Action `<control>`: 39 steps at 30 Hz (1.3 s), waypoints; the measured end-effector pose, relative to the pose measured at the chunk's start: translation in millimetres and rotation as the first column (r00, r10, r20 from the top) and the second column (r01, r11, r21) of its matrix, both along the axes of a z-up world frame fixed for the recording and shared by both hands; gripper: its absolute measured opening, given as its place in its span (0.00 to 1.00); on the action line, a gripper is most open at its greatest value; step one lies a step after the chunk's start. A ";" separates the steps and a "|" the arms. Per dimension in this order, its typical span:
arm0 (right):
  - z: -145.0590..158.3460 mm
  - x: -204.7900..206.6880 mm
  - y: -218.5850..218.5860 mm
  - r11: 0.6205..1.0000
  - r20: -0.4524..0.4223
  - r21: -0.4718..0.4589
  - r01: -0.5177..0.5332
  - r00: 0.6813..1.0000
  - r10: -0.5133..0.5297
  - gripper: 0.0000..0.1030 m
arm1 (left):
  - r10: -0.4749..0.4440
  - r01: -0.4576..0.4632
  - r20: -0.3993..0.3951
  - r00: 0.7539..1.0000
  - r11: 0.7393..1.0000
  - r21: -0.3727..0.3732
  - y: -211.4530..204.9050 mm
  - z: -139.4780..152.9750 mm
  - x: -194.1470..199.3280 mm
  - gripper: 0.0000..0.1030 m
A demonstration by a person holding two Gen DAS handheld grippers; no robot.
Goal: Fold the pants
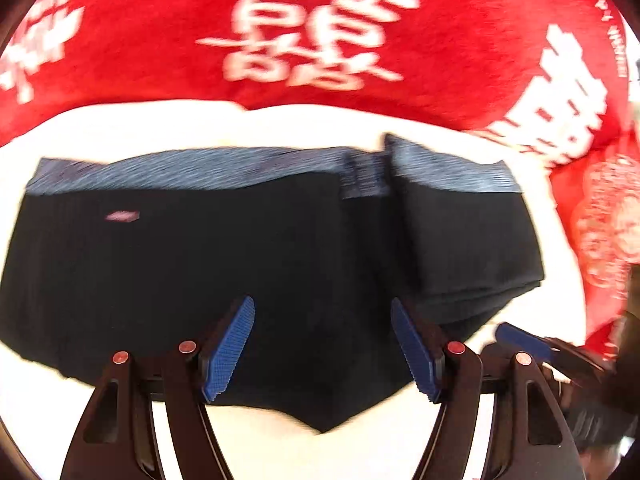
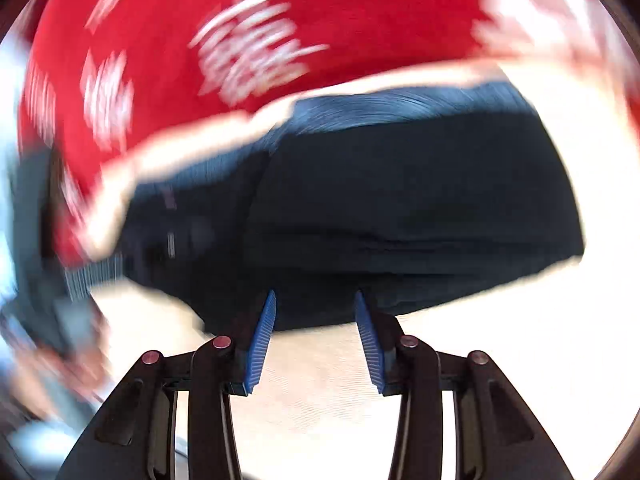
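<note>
- Your left gripper point(image 1: 322, 344) is released, with nothing between its blue pads point(image 1: 230, 350); it hangs over the near edge of the pants.
- Your right gripper point(image 2: 316, 340) is also released and holds nothing.
- The dark pants point(image 1: 200, 264) lie on the white surface point(image 1: 280, 452), one side already folded over, waistband point(image 1: 192, 170) far.
- I judge another fold is left.
- Behind lies the red blanket point(image 1: 320, 20).

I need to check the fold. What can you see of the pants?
The pants are black, of a soft knit by the look, with a blue-grey ribbed waistband and a small pink label. They lie flat on a white surface, the right part folded over in layers. Both views are blurred. No gripper pad presses on them.
</note>
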State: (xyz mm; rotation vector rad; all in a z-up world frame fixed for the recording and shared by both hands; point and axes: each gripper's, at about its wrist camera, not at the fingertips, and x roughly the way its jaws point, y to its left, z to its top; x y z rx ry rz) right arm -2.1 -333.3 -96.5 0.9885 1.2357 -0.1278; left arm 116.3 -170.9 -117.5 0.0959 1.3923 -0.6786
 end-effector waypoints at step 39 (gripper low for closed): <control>17.2 7.8 -22.8 0.995 0.003 -0.013 -0.096 0.995 0.096 0.37 | 0.062 -0.061 -0.006 0.998 0.995 0.082 -22.6 11.0 -8.5 0.66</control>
